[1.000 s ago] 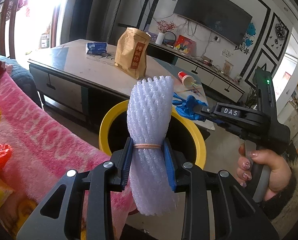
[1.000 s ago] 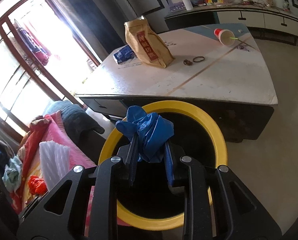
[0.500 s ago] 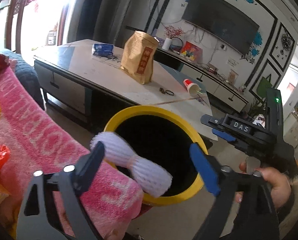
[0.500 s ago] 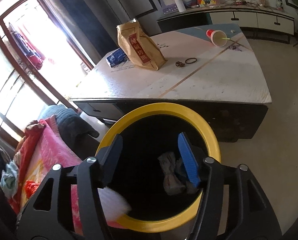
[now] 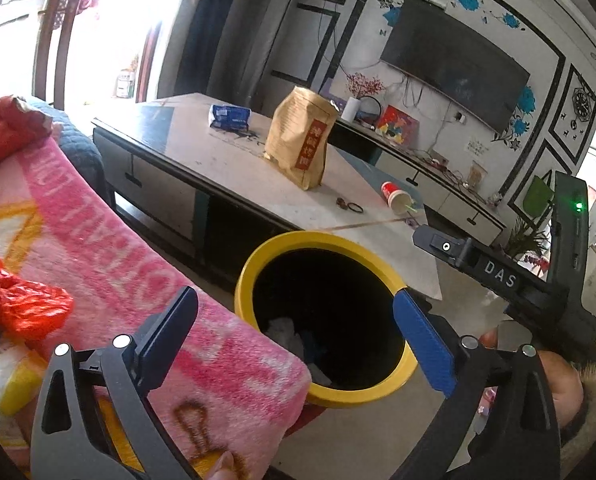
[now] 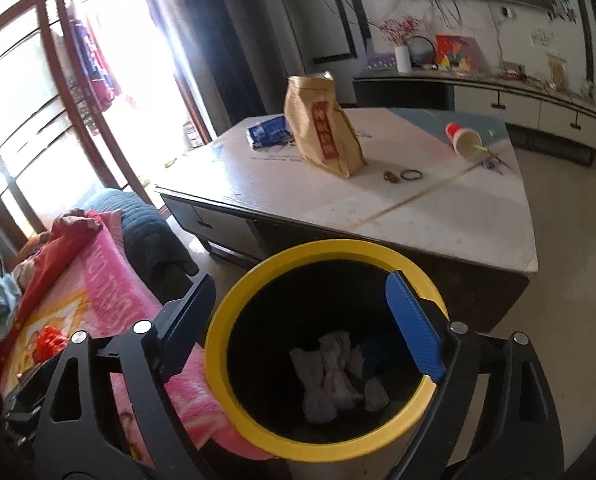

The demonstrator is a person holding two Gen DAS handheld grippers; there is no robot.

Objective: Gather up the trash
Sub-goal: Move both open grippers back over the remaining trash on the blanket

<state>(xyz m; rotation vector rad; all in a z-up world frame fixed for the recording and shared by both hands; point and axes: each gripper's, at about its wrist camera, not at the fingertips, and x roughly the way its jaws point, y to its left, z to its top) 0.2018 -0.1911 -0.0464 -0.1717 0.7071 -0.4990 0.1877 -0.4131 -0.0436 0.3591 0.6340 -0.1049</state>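
Note:
A yellow-rimmed black bin (image 5: 322, 240) (image 6: 338, 248) stands on the floor between the sofa and the table. At its bottom lie a white foam net (image 6: 330, 376) and a crumpled blue bag (image 6: 374, 352). My left gripper (image 5: 295, 320) hangs over the bin's near side, its jaws opening wide with nothing between them. My right gripper (image 6: 298, 304) is above the bin mouth, its jaws also opening and empty. A brown paper bag (image 5: 302, 140), a tipped red cup (image 5: 396, 198) and a blue packet (image 5: 229, 116) sit on the table. A red plastic bag (image 5: 21, 308) lies on the sofa.
The low white coffee table (image 6: 438, 216) stands just behind the bin. A pink blanket (image 5: 97, 248) covers the sofa at the left and touches the bin. A TV cabinet (image 6: 518, 100) lines the far wall. A person's hand (image 5: 558, 384) holds the right gripper.
Both grippers have opened. The foam net dropped from the left one and the blue bag from the right one into the bin. Both grippers have lifted slightly.

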